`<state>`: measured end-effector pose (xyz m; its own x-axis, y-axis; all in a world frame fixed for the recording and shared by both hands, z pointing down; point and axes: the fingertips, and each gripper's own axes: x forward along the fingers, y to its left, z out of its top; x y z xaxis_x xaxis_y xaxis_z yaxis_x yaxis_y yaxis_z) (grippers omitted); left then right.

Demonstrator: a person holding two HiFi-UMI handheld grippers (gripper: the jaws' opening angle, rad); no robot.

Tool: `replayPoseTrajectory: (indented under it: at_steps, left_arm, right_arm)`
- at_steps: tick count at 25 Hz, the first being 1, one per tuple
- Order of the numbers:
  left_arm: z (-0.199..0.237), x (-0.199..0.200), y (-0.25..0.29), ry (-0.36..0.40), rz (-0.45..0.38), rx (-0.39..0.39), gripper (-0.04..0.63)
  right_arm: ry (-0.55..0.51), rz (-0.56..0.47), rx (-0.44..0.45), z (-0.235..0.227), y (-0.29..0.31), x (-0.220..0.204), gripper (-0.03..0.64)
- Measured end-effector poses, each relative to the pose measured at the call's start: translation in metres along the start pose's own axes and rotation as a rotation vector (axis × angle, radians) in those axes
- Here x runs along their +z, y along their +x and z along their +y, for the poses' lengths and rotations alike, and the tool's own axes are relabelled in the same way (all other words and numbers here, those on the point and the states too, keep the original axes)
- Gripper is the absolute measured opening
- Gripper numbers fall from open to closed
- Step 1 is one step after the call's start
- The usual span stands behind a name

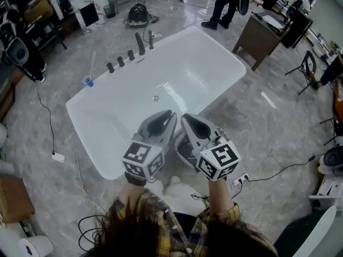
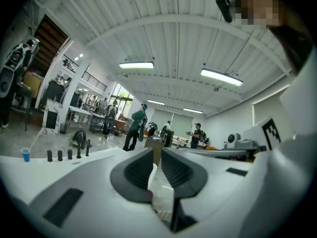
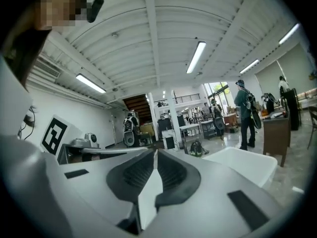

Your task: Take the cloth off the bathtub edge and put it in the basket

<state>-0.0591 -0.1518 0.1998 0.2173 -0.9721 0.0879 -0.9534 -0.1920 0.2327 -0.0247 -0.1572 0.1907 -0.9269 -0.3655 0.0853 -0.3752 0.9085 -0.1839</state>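
Observation:
The white bathtub (image 1: 107,138) lies below me, and no cloth shows on its rim. I see no basket in any view. Both grippers are raised side by side close to my head, over the tub's near end. On the left gripper (image 1: 170,114) (image 2: 156,150) the jaws are drawn together to a sliver, with nothing between them. The jaws of the right gripper (image 1: 185,116) (image 3: 155,152) meet at the tips and are empty. Each gripper view looks level across the room, with the tub (image 3: 242,165) low in the right one.
Dark tap knobs (image 1: 128,52) and a blue cup (image 1: 88,81) stand on the tub's far-left rim. A wooden desk (image 1: 262,33) and a standing person (image 1: 222,4) are beyond the tub. Cables (image 1: 59,157) and a power strip (image 1: 241,180) lie on the marble floor.

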Motion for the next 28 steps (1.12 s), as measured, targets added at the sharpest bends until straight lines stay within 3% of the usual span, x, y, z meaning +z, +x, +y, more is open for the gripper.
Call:
replayPoseTrajectory:
  at_steps: [4, 11, 28]
  left_arm:
    - [0.006, 0.031, -0.028, 0.014, -0.074, 0.046, 0.032]
    - [0.001, 0.039, -0.062, 0.05, -0.088, 0.045, 0.018]
    - [-0.003, 0.054, -0.087, 0.058, -0.128, 0.044, 0.018]
  right_arm:
    - [-0.104, -0.013, 0.076, 0.033, 0.007, 0.02, 0.021]
    - [-0.161, -0.029, 0.187, 0.075, 0.006, 0.03, 0.017]
    - [-0.211, -0.034, 0.202, 0.089, 0.004, 0.041, 0.015]
